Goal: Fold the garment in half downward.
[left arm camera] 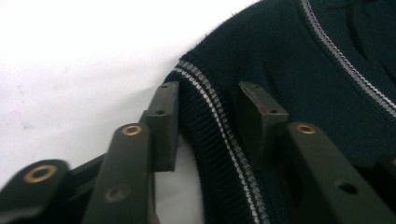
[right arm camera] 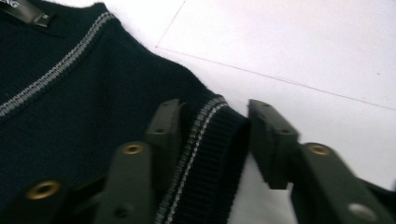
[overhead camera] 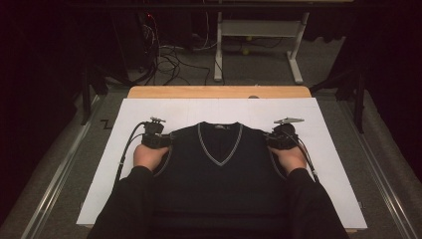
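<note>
On a white sheet covering the table, we see a dark sleeveless V-neck sweater lying flat, its neck pointing to the far side and its hem toward the near edge, where the person sits. Pale grey stripes trim the V of the neck and both armholes.

We hold a gripper in each hand, one at each shoulder of the sweater. The left gripper sits at the left shoulder. In its own view, its two black jaws straddle the striped, ribbed armhole edge, one jaw on the white sheet side and one over the dark knit; the jaws are part-way apart, and we cannot tell whether they already press the fabric.

The right gripper sits at the right shoulder. Its jaws likewise bracket the ribbed armhole edge, partly closed around it, with the outer jaw standing a little clear of the cloth.

Beyond the table, we see carpet, cables and a table frame.
</note>
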